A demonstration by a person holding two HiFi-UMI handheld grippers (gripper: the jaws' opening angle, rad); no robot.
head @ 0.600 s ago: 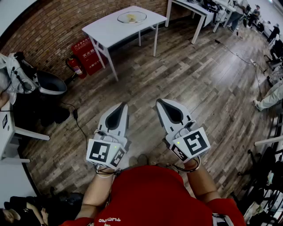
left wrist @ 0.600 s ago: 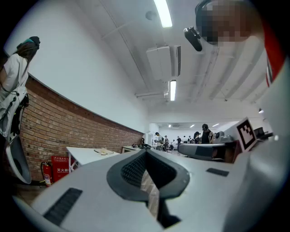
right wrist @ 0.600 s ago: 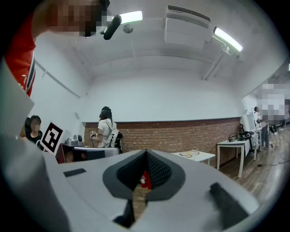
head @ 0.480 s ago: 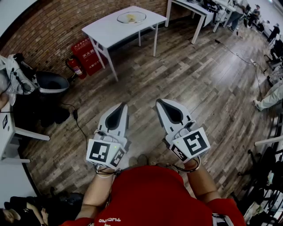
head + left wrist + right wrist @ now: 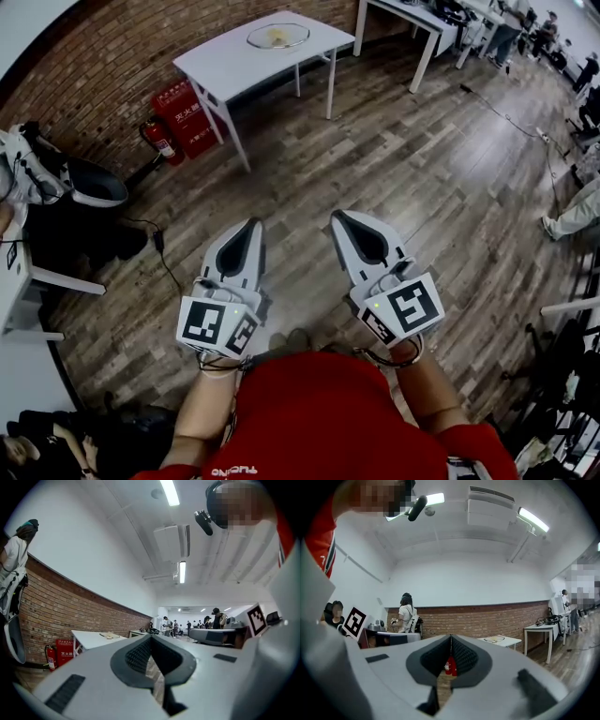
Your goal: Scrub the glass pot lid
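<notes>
The glass pot lid (image 5: 278, 36) lies on a white table (image 5: 234, 61) by the brick wall, far ahead of me across the wooden floor. My left gripper (image 5: 255, 224) and right gripper (image 5: 337, 216) are held level side by side in front of my red shirt, both shut with nothing between the jaws. In the left gripper view the closed left gripper (image 5: 150, 637) points along the room, and the lid (image 5: 110, 635) is a small shape on the table (image 5: 91, 639). Beyond the right gripper (image 5: 450, 637) in its own view, the lid (image 5: 496, 639) shows on the table (image 5: 508, 642).
A fire extinguisher (image 5: 159, 141) and a red box (image 5: 192, 112) stand by the brick wall left of the table. A dark chair (image 5: 89, 183) and a person in white (image 5: 19, 173) are at the left. More white tables (image 5: 412, 19) and people (image 5: 572, 211) are at the right.
My left gripper sits slightly further left in the head view. The right gripper has not moved. The person and chair at the left edge have shifted a little.
</notes>
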